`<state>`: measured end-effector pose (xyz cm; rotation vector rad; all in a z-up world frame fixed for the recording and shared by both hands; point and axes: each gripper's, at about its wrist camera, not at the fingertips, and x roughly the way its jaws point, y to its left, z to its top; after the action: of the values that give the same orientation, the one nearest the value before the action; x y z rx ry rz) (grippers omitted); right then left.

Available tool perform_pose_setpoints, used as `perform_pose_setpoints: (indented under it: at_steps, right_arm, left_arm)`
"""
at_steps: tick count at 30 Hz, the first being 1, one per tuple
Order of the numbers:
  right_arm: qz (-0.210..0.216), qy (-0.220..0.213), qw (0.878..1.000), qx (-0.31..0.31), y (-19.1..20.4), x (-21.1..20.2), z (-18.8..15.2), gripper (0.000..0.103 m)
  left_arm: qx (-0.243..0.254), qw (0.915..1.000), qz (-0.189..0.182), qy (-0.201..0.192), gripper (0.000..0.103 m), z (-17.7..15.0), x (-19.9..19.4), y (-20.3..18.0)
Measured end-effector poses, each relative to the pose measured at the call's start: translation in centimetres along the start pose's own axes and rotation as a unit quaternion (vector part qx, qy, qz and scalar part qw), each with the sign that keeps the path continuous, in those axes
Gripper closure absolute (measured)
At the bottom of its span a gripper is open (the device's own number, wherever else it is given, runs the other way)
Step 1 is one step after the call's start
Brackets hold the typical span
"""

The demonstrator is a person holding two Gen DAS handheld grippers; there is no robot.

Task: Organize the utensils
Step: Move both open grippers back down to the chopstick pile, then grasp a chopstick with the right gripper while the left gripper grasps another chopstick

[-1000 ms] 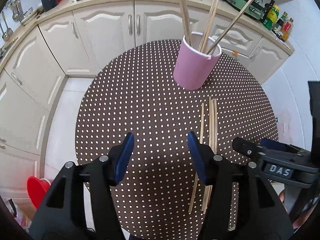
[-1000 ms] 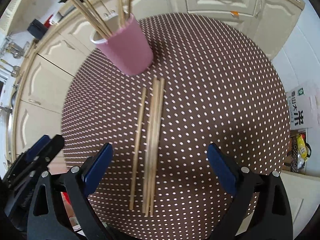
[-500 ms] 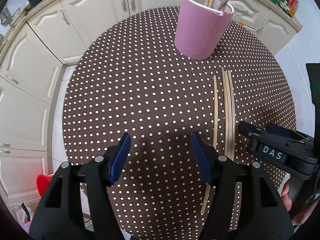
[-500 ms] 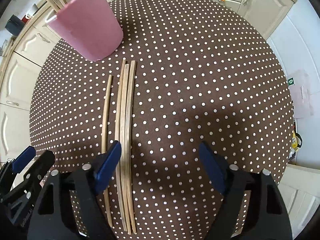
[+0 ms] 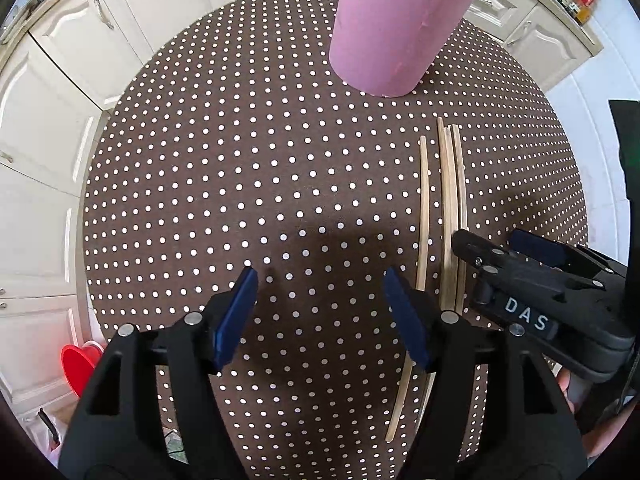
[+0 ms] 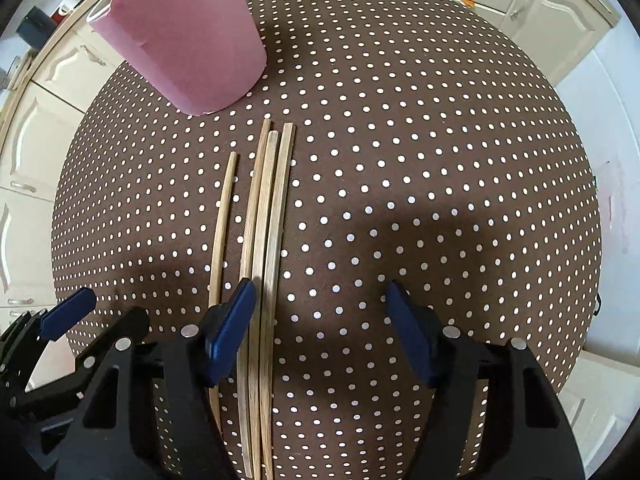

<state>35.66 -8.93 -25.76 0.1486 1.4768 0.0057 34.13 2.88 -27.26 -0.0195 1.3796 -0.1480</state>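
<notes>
Here the right gripper [image 6: 320, 312], jaws just narrowing yet gripping nothing, hangs over three touching chopsticks [image 6: 266, 240]; a fourth chopstick [image 6: 220, 240] lies just beside, near the pink cup [image 6: 184, 36]. The left gripper [image 5: 318, 300], just widening, is empty over bare tablecloth [image 5: 220, 180]. Pinching the bundle could likely roll the sticks apart or lift several.

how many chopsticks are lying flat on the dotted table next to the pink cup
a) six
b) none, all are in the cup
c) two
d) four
d) the right wrist view shows one thin chopstick lying apart and a bundle of three side by side on the dotted table, just in front of the pink cup.
</notes>
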Motion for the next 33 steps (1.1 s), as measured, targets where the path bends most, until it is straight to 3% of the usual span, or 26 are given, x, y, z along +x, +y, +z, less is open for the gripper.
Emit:
perform_pose_setpoints:
  at_steps: [4,18,24,26,27,30,33]
  right_arm:
    - [0.02,0.002,1.0,-0.009,0.2,-0.4,0.1,0.065]
    - [0.023,-0.003,1.0,-0.001,-1.0,-0.8,-2.0,0.066]
    - [0.01,-0.013,1.0,0.004,-0.8,-1.3,-1.2,0.066]
    - [-0.035,-0.014,0.999,-0.019,0.0,-1.1,-1.0,0.078]
    - [-0.044,-0.014,0.999,-0.028,0.3,-1.1,-1.0,0.078]
    - [-0.04,-0.015,0.999,-0.019,0.1,-1.2,-1.0,0.079]
    - [-0.027,-0.015,1.0,-0.004,-1.0,-1.4,-1.0,0.092]
  left_arm:
    - [-0.01,0.9999,-0.009,0.007,0.035,0.4,0.5,0.3]
    - [-0.005,0.9998,-0.014,0.015,0.034,0.3,1.1,0.2]
    - [-0.002,0.9998,-0.012,0.017,0.033,0.1,1.0,0.2]
    - [-0.003,0.9998,-0.012,0.018,0.033,-0.1,1.1,0.2]
    - [-0.004,0.9997,-0.013,0.018,0.033,-0.1,1.0,0.2]
    - [-0.006,0.9996,-0.022,0.016,0.031,-0.2,0.8,0.3]
    - [-0.004,0.9995,-0.029,0.014,0.031,-0.2,0.6,0.2]
